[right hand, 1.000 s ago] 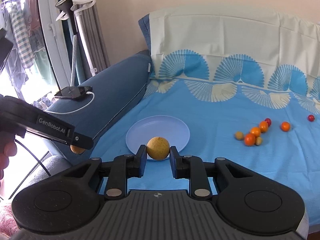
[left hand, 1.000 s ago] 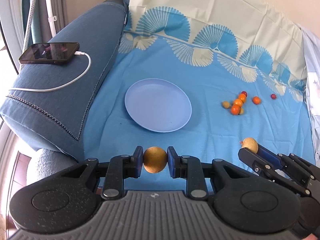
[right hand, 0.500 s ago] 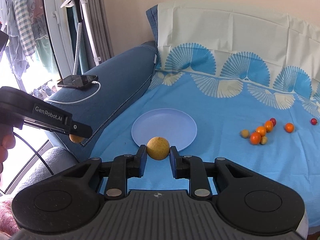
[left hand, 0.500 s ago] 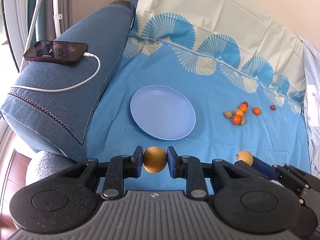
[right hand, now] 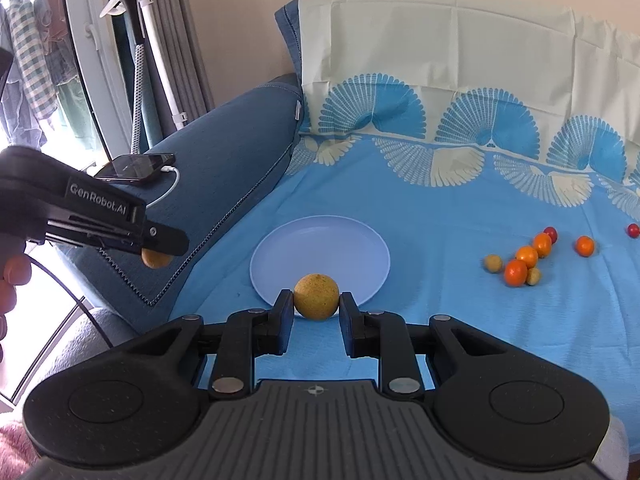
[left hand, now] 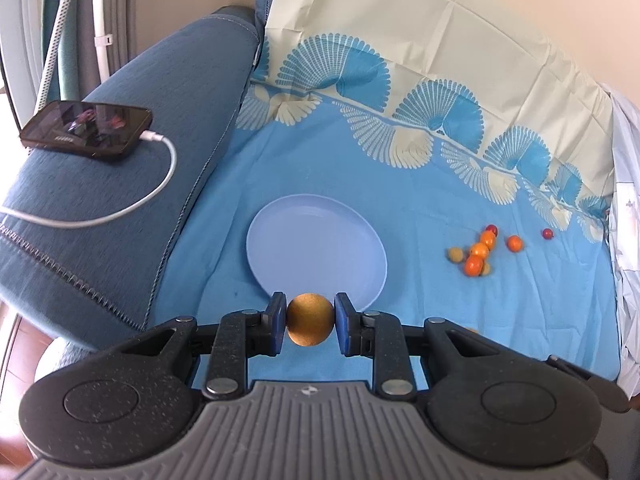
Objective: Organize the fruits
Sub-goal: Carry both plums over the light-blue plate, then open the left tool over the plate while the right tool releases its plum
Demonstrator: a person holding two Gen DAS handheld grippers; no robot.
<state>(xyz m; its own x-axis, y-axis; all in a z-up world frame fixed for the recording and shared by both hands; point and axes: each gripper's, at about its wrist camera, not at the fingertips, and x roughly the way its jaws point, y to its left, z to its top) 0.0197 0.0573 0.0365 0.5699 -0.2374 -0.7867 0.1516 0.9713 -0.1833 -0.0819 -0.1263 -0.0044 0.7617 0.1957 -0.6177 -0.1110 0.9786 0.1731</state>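
Left gripper [left hand: 311,325]: jaws pinching brown-orange fruit [left hand: 310,319]. Right gripper [right hand: 315,309]: jaws pinching yellow fruit [right hand: 316,296]. Plate [right hand: 320,248] on blue sheet, straight ahead of both, just beyond held fruits. Right looks nearer plate rim. 8 small fruits [right hand: 527,257] lie right of plate, well apart.

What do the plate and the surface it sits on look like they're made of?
Plate: looks like plastic or melamine, pale lavender, with a smooth, even, slightly satin sheen; the rim is thin and shows no chips or glaze glints, though ceramic can't be ruled out.
Sheet: woven fabric, probably cotton, matte, with soft creases and a printed fan pattern.
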